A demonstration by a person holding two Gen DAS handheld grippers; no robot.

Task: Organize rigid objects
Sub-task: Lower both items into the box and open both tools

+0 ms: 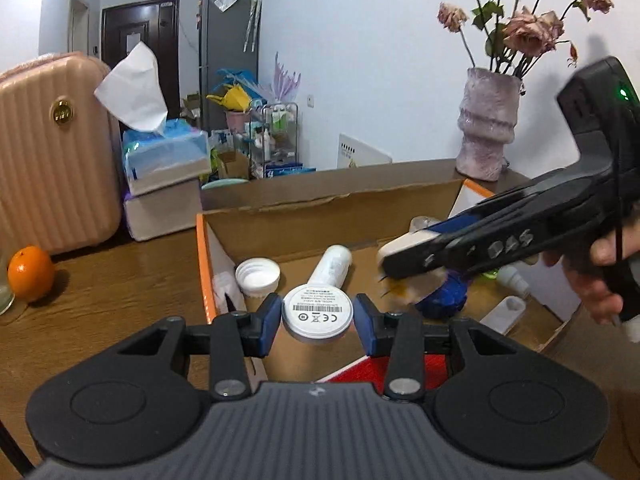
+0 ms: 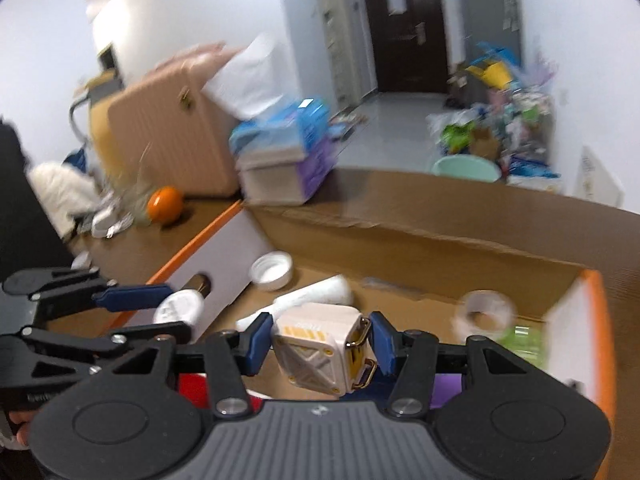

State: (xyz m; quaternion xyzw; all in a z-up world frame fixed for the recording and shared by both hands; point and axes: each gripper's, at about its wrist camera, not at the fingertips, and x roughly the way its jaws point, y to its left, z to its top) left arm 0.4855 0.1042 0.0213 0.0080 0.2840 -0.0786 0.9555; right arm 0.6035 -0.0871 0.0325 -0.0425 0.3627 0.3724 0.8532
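Cardboard box (image 1: 320,204) | L fingers (image 1: 274,322) grip white disc (image 1: 318,312) | R fingers (image 2: 259,342) grip cream case (image 2: 320,346)

cap (image 1: 258,275) lies left of tube (image 1: 331,266) in box (image 1: 320,208).

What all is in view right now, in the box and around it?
cardboard box: one, brown with orange rim, on the wooden table
round disc: one, white, between the left tool's pads
square case: one, cream with yellow marks, gripped by the right tool
cap: one, white, in the box's left corner
tube: one, white, lying in the box
tape roll: one, pale, in the box, blurred
orange: one, on the table left of the box
tissue box: one, blue, on a white box
suitcase: one, pink, behind the table
vase: one, lilac, holding dried roses, beyond the box
left tool: black, blue pads
right tool: black, blue pads
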